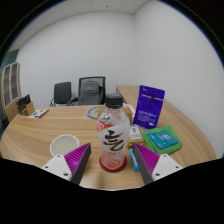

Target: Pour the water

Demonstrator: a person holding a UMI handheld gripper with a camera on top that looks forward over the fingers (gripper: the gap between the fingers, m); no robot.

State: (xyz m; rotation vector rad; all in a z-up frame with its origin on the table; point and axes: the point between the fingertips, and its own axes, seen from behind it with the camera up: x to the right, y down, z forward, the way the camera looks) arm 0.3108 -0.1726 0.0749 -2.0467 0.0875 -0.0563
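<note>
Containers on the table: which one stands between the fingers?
The clear bottle with the dark cap and pink base stands between the fingers, on the table. The pale bowl sits off to one side; the purple box stands farther back.

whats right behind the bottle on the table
A roll of tape lies on the table behind the bottle, between the tool's fingers; the bottle hides whatever is directly behind it.

A: Right in the middle, the clear plastic bottle (114,135) stands upright on the wooden desk (35,140), dark cap on, label with bold black lettering round its body.

B: And the fingers (79,158)?

A: Spread either side of it, purple pads facing in; the bottle stands between them. Off to the left, a white cup (64,145), upright, mouth open.
</note>
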